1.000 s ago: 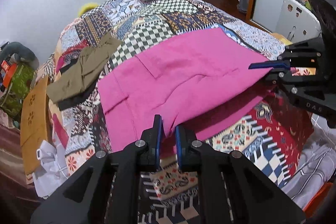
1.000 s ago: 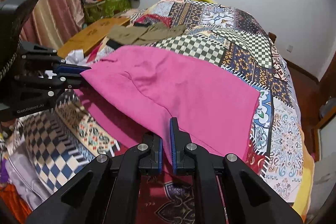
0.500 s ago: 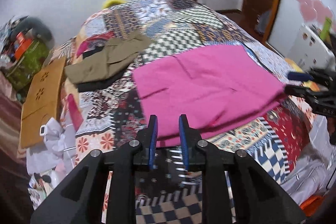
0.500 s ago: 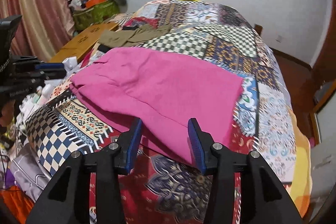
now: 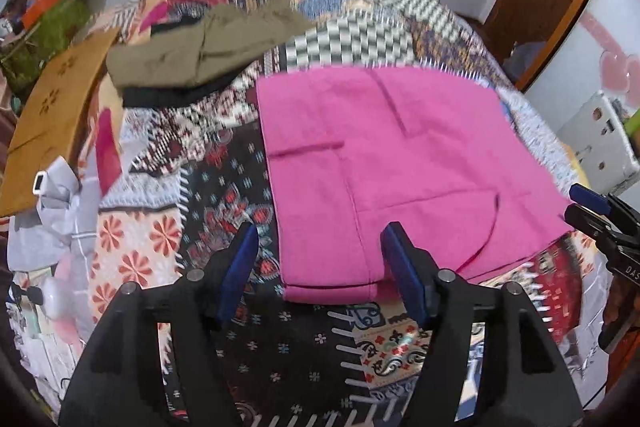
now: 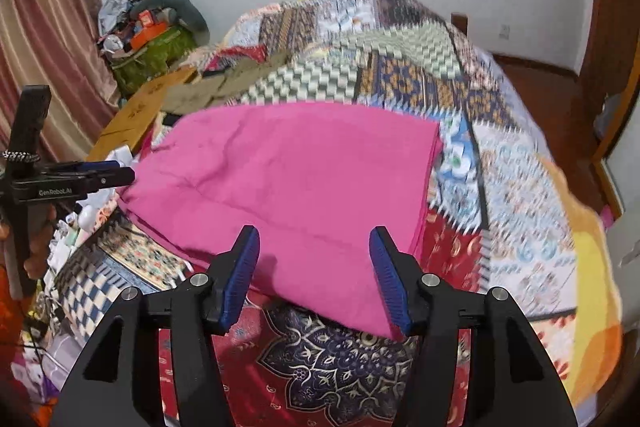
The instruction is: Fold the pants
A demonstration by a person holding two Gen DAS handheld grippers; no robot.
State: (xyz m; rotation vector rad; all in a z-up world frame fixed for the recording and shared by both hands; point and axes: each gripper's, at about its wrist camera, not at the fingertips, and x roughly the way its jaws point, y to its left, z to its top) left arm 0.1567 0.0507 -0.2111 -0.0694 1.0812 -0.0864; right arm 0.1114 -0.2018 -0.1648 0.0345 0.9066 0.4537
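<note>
Pink pants [image 5: 380, 155] lie folded flat on the patchwork bedspread [image 5: 360, 27], a pocket seam showing on top. My left gripper [image 5: 320, 231] hovers over the near left corner of the fold, jaws opening, pads not touching the cloth. In the right wrist view the same pants [image 6: 292, 167] spread across the middle. My right gripper [image 6: 314, 233] stands over their near edge, jaws also opening, with nothing pinched. Each gripper shows in the other's view: the right gripper [image 5: 592, 207] at the right rim, the left gripper [image 6: 104, 173] at the left rim.
Folded olive clothing [image 5: 200, 51] on a black garment lies at the bed's far left. A brown board [image 5: 60, 107] and loose white items sit off the left side. A white box [image 5: 600, 139] stands to the right. Bags [image 6: 152, 27] and a curtain [image 6: 48, 27] line the far wall.
Both grippers held the lifted pink edge a second ago. They have let go and opened, and drawn back a little. The pants now rest flat in a folded stack.
</note>
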